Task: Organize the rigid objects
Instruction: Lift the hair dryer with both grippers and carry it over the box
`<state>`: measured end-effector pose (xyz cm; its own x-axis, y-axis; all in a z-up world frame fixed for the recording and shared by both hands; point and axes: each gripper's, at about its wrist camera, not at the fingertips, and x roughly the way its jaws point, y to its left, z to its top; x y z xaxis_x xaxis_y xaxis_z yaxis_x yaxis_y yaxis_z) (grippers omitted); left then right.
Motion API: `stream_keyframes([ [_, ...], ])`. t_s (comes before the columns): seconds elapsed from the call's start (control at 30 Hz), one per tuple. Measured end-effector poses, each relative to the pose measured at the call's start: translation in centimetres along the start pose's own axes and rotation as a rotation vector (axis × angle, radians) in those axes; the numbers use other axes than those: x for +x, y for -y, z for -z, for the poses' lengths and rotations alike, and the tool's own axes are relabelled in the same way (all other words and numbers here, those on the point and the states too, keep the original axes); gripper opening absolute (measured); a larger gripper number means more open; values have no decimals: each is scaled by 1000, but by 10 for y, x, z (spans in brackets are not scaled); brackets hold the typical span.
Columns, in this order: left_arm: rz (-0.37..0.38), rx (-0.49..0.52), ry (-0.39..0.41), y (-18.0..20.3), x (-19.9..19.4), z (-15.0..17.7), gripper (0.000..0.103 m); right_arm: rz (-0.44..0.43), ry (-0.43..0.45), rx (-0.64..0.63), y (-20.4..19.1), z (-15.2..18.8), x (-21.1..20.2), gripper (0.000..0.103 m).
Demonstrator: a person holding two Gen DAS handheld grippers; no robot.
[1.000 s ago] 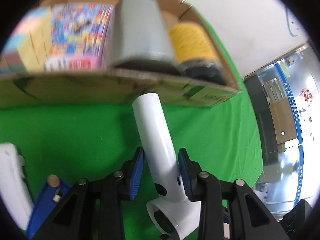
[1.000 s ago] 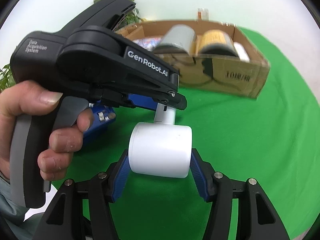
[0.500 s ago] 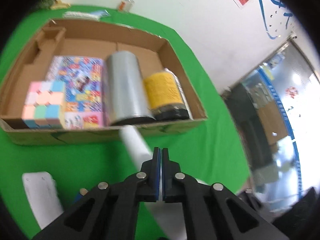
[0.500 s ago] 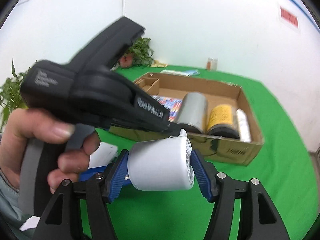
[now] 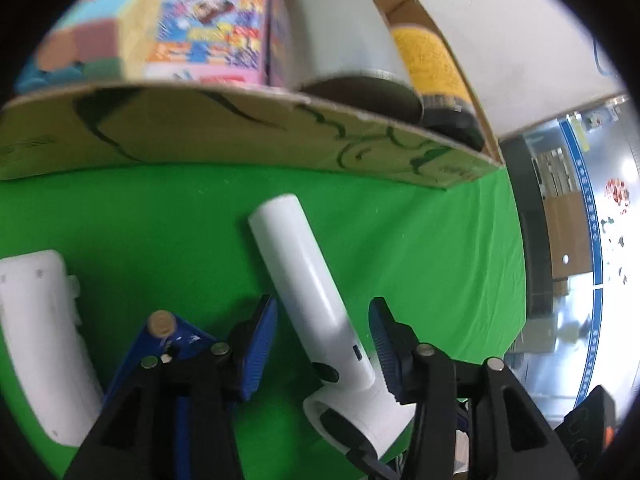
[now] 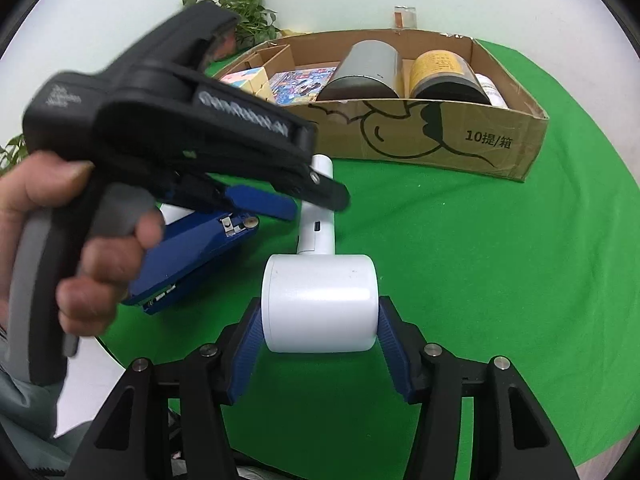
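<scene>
The white hair dryer [image 6: 320, 308] lies on the green cloth [image 6: 460, 260] just before the cardboard box [image 6: 420, 136]: smooth glossy barrel, slim handle. The right gripper [image 6: 320, 332] clamps its barrel, jaws just narrowed. The left gripper [image 5: 322, 336] straddles the handle, freshly parted, pads clear.

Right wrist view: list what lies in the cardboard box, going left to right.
pastel cube → colourful printed box → grey can → yellow-labelled jar → white bottle, all inside the cardboard box.
</scene>
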<state>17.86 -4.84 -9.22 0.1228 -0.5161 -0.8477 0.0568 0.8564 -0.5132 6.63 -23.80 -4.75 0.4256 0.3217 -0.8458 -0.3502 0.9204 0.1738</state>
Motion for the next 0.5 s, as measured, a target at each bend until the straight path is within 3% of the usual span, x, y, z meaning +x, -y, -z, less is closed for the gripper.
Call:
stream_keyframes([
  [0.1, -27, 21, 0, 7, 7, 4, 40, -21, -6, 25, 0, -1, -4, 53],
  [0.27, -41, 40, 74, 13, 4, 9, 36, -42, -3, 30, -6, 1, -13, 54],
  [0.5, -33, 82, 217, 33, -45, 4, 32, -42, 61, -16, -19, -7, -25, 54],
])
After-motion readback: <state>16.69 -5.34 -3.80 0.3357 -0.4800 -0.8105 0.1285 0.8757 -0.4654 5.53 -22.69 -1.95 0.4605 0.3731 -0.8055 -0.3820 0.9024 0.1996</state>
